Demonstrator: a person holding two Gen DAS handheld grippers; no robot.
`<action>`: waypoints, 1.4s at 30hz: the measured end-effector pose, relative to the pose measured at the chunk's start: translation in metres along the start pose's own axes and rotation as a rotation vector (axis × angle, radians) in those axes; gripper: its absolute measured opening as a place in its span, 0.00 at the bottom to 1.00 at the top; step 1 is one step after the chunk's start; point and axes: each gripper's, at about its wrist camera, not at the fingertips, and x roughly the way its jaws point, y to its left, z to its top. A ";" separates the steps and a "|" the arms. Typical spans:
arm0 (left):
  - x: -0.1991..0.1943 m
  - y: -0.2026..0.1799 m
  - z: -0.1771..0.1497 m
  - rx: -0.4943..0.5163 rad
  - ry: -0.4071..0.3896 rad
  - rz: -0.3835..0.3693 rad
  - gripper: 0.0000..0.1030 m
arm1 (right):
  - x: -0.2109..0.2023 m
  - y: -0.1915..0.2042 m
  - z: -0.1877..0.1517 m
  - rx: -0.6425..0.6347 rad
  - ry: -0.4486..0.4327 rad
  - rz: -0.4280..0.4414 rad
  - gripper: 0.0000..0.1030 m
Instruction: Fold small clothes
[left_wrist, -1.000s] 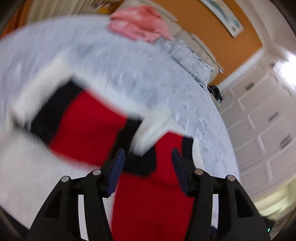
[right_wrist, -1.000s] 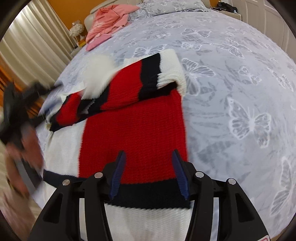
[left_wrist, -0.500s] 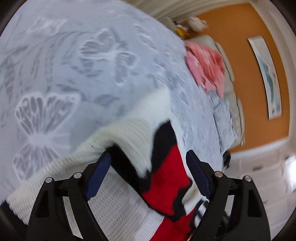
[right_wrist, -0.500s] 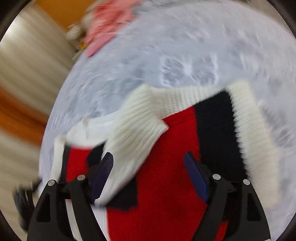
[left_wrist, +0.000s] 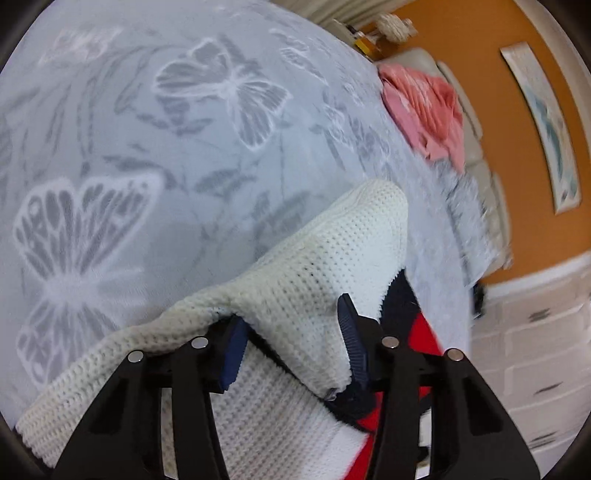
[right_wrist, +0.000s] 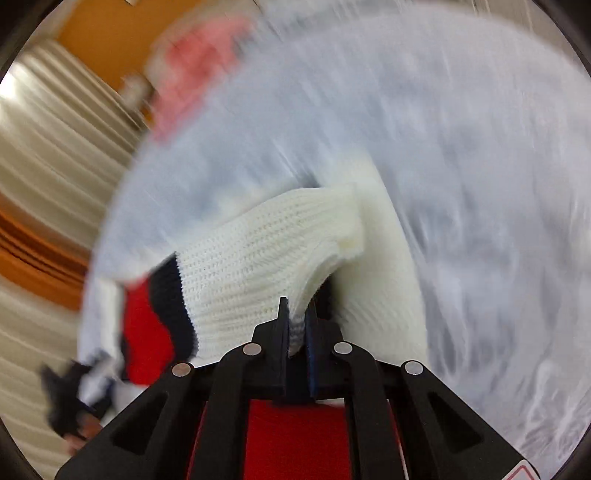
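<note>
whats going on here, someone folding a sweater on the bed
Yes. A person with a gripper in each hand is folding a red, navy and white knit sweater on a bed with a butterfly-print bedspread. The right gripper has just closed and pinches the white knit. The left gripper has been closing around a bunched white fold, which sits between its jaws. A pink garment lies further up the bed.
</note>
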 end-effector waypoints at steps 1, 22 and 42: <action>-0.002 -0.005 -0.004 0.003 0.010 0.000 0.48 | 0.003 -0.004 -0.004 -0.004 0.002 0.004 0.07; 0.011 0.023 -0.003 -0.092 0.007 -0.043 0.15 | -0.032 -0.028 -0.006 0.030 -0.111 -0.060 0.06; -0.009 0.058 -0.032 0.059 -0.221 -0.478 0.12 | 0.160 0.333 -0.013 -0.686 0.221 0.168 0.04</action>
